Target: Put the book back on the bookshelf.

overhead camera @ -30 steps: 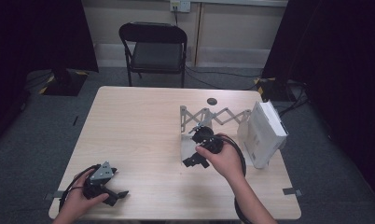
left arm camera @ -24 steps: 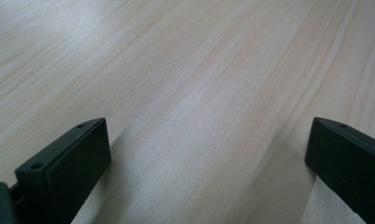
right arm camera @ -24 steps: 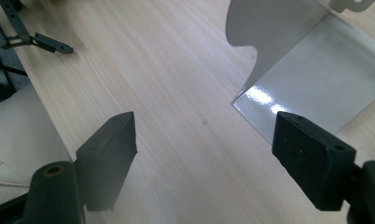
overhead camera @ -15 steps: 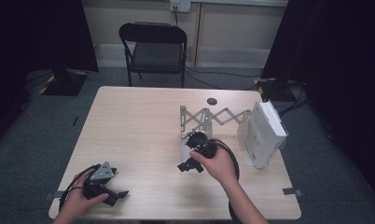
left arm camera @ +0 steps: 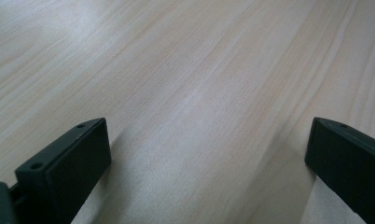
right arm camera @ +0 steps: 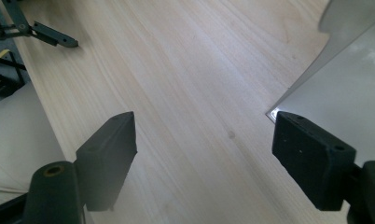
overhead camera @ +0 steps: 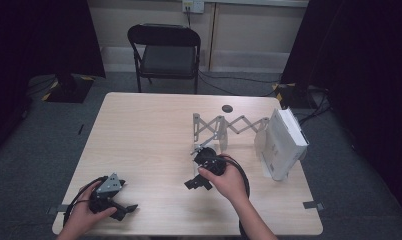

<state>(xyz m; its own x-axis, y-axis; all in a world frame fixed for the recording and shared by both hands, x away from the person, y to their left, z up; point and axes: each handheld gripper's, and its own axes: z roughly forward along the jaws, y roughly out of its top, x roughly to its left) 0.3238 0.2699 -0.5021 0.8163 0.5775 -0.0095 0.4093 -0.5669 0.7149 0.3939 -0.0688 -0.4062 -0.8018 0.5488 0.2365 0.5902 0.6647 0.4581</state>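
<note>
Right hand-held gripper [overhead camera: 198,181] jaws apart, nr grey scissor-fold rack [overhead camera: 224,127], upright, extended

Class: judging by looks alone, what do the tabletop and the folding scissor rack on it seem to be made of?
Table: probably pale wood or wood-look laminate, matt; straight grain lines show. Scissor rack: likely grey metal with a dull sheen, thin flat crossed bars; painted plastic cannot be ruled out.

- The counter [overhead camera: 149,140] is pale wood with fine straight grain lines.
- The left gripper [overhead camera: 120,208], lower left of the high view, is black with a grey plate on top.
- The right gripper [overhead camera: 199,181] is black; its jaws are matte black.
- The scissor rack [overhead camera: 224,126] is light grey metal.
- The box [overhead camera: 284,142] at the right is white.
- The folding chair [overhead camera: 164,50] at upper centre is black.
- The floor [overhead camera: 39,135] is dark grey.
</note>
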